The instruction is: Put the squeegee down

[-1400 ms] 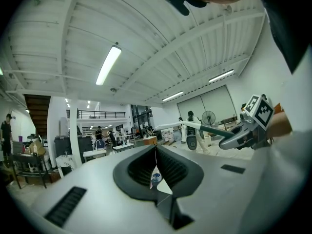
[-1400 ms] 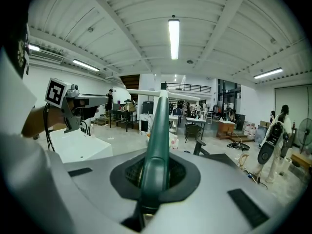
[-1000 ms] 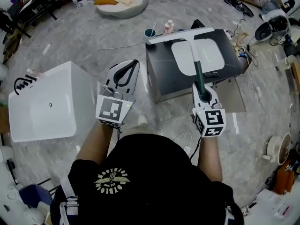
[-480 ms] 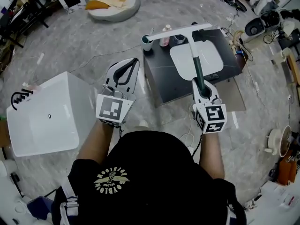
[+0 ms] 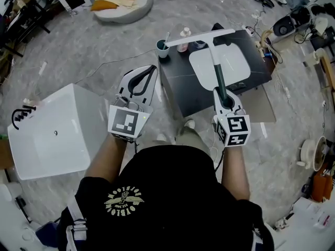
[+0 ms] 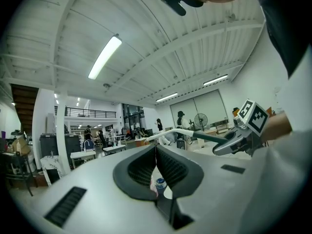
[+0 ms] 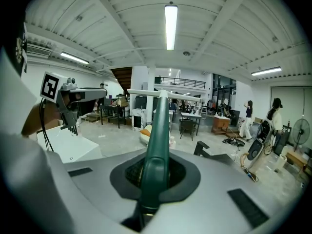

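Observation:
The squeegee (image 5: 215,61) has a dark green handle and a long white blade (image 5: 198,37). My right gripper (image 5: 226,99) is shut on the handle's near end and holds the tool out over the dark low table (image 5: 180,88). In the right gripper view the green handle (image 7: 158,130) rises from between the jaws, with the blade crosswise at its top. My left gripper (image 5: 142,78) hangs left of the table with its jaws together and nothing between them. In the left gripper view the squeegee (image 6: 190,133) and the right gripper (image 6: 243,130) show at right.
A white rounded board (image 5: 222,63) lies on the dark table. A cup (image 5: 162,48) and a small bottle (image 5: 183,40) stand at the table's far edge. A white box-like unit (image 5: 49,135) sits on the floor at left. Cables and devices (image 5: 293,20) lie at right.
The table and floor things have slid nearer and leftward in the head view as the person stepped forward. Both grippers keep their grip and pose; a foot now shows below the table.

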A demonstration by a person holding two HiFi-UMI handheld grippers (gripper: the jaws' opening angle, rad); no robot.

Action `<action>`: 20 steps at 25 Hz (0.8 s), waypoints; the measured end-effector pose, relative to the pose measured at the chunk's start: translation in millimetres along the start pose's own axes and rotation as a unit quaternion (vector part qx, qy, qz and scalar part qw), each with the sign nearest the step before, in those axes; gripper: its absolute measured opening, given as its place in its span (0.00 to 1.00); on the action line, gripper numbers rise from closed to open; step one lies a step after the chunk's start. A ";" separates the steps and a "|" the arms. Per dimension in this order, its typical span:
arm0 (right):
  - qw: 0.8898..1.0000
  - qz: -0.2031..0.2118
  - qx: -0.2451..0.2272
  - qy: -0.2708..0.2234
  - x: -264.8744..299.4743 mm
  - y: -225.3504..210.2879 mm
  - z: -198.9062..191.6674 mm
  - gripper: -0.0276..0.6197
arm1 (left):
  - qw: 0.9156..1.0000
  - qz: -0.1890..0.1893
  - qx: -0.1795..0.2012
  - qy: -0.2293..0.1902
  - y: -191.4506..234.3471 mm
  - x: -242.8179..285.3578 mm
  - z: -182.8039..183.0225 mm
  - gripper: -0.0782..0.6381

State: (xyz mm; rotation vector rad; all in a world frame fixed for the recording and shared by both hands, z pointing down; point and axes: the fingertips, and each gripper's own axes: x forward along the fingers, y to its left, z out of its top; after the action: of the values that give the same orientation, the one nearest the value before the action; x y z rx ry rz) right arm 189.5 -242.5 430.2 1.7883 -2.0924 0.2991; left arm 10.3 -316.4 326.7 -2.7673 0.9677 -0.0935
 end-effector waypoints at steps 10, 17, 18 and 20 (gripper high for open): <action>0.999 0.033 0.002 0.024 57.1 -28.1 -17.8 0.09 | 1.000 0.018 0.000 0.021 10.2 41.1 -15.2 0.14; 0.998 0.053 -0.003 0.041 95.1 -50.0 -34.3 0.09 | 0.999 0.027 -0.003 0.022 10.4 70.1 -15.5 0.14; 0.997 0.057 -0.003 0.045 100.3 -52.2 -39.5 0.09 | 0.999 0.029 -0.001 0.021 10.4 73.4 -15.8 0.14; 0.996 0.063 -0.003 0.055 110.3 -55.4 -51.4 0.09 | 0.999 0.034 -0.002 0.021 11.5 79.1 -16.7 0.14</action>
State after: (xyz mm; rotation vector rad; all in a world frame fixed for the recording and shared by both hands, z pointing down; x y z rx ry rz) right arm 237.3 -331.5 517.9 1.6010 -2.1302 0.4163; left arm 63.0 -377.3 339.8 -2.7427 1.0721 -0.1406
